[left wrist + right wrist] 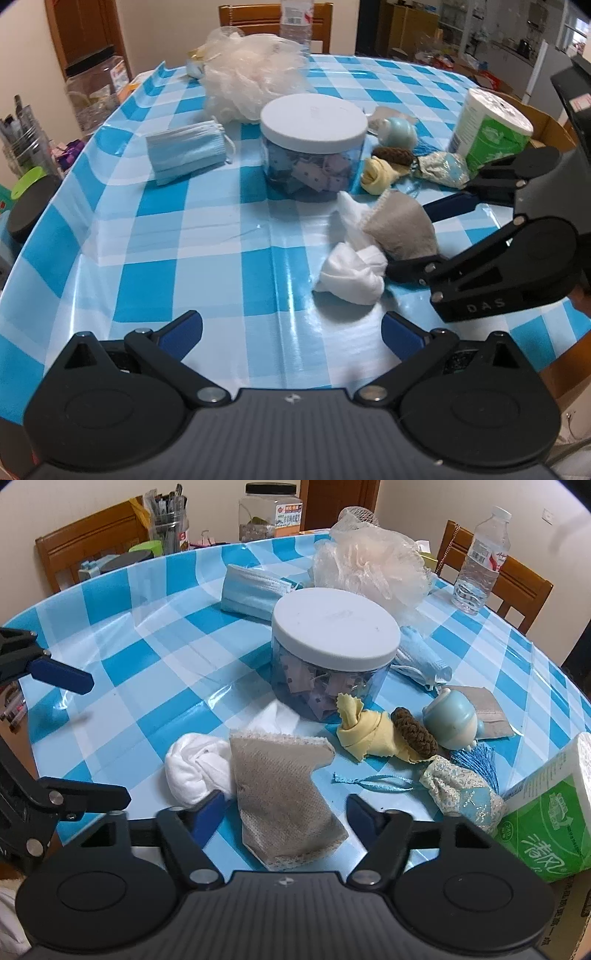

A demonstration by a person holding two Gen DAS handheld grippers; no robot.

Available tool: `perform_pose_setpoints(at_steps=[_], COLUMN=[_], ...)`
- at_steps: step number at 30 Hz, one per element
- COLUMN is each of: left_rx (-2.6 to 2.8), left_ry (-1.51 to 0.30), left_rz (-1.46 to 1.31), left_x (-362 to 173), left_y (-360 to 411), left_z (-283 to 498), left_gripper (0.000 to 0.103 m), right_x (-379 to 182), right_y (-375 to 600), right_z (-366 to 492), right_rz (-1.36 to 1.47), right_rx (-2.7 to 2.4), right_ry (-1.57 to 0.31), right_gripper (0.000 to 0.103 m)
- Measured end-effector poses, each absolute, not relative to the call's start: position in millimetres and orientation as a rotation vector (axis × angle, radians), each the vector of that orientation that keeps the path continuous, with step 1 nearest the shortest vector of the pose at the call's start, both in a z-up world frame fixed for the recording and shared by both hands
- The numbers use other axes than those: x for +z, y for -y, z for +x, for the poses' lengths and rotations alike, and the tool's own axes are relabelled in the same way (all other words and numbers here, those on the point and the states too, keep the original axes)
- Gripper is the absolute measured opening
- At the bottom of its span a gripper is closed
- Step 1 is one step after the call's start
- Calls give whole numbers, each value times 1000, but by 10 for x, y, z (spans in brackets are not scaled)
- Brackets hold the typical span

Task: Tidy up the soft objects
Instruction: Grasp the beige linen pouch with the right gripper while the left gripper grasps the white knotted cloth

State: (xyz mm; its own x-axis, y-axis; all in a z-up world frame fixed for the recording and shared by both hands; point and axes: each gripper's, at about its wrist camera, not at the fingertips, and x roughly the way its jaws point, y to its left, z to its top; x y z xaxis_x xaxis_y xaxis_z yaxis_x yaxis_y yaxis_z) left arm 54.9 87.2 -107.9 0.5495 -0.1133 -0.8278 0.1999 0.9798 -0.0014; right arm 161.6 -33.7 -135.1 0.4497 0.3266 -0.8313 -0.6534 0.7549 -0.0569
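Straddling a grey fabric pouch, the right gripper is seen half open, its blue pads not pressing the pouch. The left gripper is held wide open and empty over bare checked tablecloth. A white cloth bundle touches the pouch; a lidded jar stands beyond, a tissue pack by the table edge.

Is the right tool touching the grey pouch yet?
Cannot tell. In the right wrist view the right tool straddles the grey pouch; neither view plainly shows contact or gap.
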Motion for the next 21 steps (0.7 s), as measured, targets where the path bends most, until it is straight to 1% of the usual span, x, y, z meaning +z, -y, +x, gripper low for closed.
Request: perform_pose_setpoints(at_steps=[1, 2, 5, 10, 14, 16, 18, 19, 21], left_rx=[-192, -198, -217, -256, -289, -308, -330, -341, -358], left_ry=[-973, -972, -969, -962, -951, -944, -940, -938, -937], left_rz=[100, 104, 116, 151, 184, 195, 207, 216, 233], left_x=[-1081, -1083, -1086, -1108, -1139, -1159, -1176, -1192, -1232], left_y=[-859, -845, -804, -736, -672, -631, -580, -552, -499], left_z=[554, 561, 573, 614, 674, 718, 759, 781, 820], left_gripper=[102, 102, 102, 102, 99, 96, 88, 86, 80], right_x=[-1357, -1364, -1369, -1342, -1327, -1321, -1320, -1321, -1320], right_y=[332, 332, 361, 434, 501, 552, 608, 639, 702], right_z=[1617, 1618, 1614, 1596, 1587, 1586, 1587, 1586, 1588], right_rz=[-407, -414, -412, -400, -406, -405, -408, -409, -399], right_rx=[627, 621, 613, 586, 547, 521, 492, 480, 461], right_ry=[-924, -929, -939, -946, -958, -969, -975, -978, -986], right_gripper=[61, 57, 52, 49, 49, 49, 49, 49, 49])
